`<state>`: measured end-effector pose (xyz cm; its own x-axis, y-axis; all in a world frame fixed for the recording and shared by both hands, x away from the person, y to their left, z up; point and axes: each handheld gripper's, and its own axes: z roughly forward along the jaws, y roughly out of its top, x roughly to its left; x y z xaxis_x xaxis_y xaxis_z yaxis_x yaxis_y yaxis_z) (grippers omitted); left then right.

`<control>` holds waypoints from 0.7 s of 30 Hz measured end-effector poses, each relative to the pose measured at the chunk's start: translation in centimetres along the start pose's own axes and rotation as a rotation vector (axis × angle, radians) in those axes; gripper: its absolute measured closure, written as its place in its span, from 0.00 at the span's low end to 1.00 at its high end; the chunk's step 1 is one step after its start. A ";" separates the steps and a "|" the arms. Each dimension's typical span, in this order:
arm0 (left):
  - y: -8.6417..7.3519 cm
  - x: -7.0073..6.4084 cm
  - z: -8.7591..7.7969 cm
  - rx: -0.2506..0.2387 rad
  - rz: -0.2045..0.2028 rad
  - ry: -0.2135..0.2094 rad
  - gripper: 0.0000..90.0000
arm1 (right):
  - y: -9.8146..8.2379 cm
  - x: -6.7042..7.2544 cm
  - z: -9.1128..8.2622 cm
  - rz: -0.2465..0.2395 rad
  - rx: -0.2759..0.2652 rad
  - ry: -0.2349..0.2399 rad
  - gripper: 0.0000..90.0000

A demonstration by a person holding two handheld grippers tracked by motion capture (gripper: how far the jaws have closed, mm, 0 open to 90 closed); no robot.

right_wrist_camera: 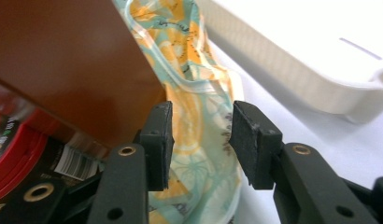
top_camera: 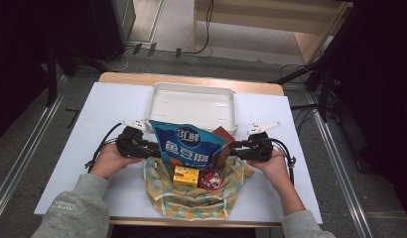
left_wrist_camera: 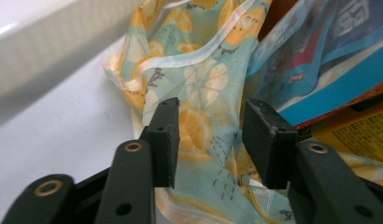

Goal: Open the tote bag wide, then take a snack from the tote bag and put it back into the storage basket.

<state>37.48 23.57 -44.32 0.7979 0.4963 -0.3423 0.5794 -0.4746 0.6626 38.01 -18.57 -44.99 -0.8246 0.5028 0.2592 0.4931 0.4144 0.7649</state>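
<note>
The left claw (top_camera: 153,148) stands with its jaws apart; a fold of the lemon-print bag (left_wrist_camera: 199,107) lies in the gap between its pads (left_wrist_camera: 165,135), and daylight shows on either side of the cloth, so nothing is pinched. The right claw (top_camera: 235,148) is the same: jaws parted, the bag's edge (right_wrist_camera: 199,135) hanging loose between the pads (right_wrist_camera: 249,140) without being pressed. Both claws sit at the bag's two upper corners, one on each side, with a hand (top_camera: 108,161) behind the left and a hand (top_camera: 275,166) behind the right.

Just past the left claw's tips, inside the bag, stands the blue snack pouch (top_camera: 186,144), with the yellow box (top_camera: 185,175) lower down beside it. Just past the right claw's tips leans the brown box (right_wrist_camera: 73,60), and below it the red round tin (top_camera: 210,178). Farther out, beyond the bag and both claws, the white tray (top_camera: 157,106) lies on the white table (top_camera: 107,109), close to the bag's far side.
</note>
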 end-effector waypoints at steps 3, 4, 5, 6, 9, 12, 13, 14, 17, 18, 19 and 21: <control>0.0 -0.1 -0.4 -0.008 0.013 0.009 0.58 | 0.1 0.0 0.0 0.006 0.009 -0.030 0.66; 0.0 -0.1 -0.5 -0.008 0.013 0.011 0.57 | 0.1 -0.1 0.0 0.002 0.006 -0.033 0.66; 0.0 -0.2 -0.6 -0.010 0.015 0.015 0.57 | 0.1 -0.1 0.0 0.009 0.004 -0.036 0.66; 0.0 -0.3 -0.8 -0.009 0.019 0.016 0.56 | 0.1 -0.1 0.0 0.018 0.005 -0.035 0.65; 0.1 -0.4 -1.0 -0.014 0.012 0.015 0.55 | 0.2 -0.2 0.0 0.009 0.001 -0.041 0.64; 0.2 -0.4 -1.2 0.004 0.010 0.019 0.54 | 0.2 -0.3 0.0 0.022 0.005 -0.039 0.63; 0.3 -0.5 -1.2 0.013 0.016 0.026 0.54 | 0.2 -0.3 0.0 0.024 0.006 -0.039 0.63; 0.4 -0.5 -1.3 0.010 0.020 0.026 0.54 | 0.2 -0.3 0.0 0.025 0.009 -0.038 0.63; 0.4 -0.6 -1.6 0.008 0.020 0.021 0.53 | 0.2 -0.3 0.2 0.026 0.016 -0.036 0.63; 0.4 -0.6 -1.7 0.007 0.022 0.023 0.53 | 0.2 -0.3 0.3 0.023 0.018 -0.042 0.62; 0.4 -0.6 -1.8 0.008 0.025 0.021 0.53 | 0.2 -0.4 0.3 0.026 0.018 -0.044 0.62; 0.4 -0.7 -2.1 0.005 0.030 0.023 0.53 | 0.2 -0.4 0.2 0.033 0.014 -0.045 0.62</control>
<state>36.79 24.57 -42.37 0.8110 0.4985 -0.3063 0.5558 -0.4929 0.6694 38.50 -18.51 -45.04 -0.7947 0.5497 0.2573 0.5241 0.4078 0.7477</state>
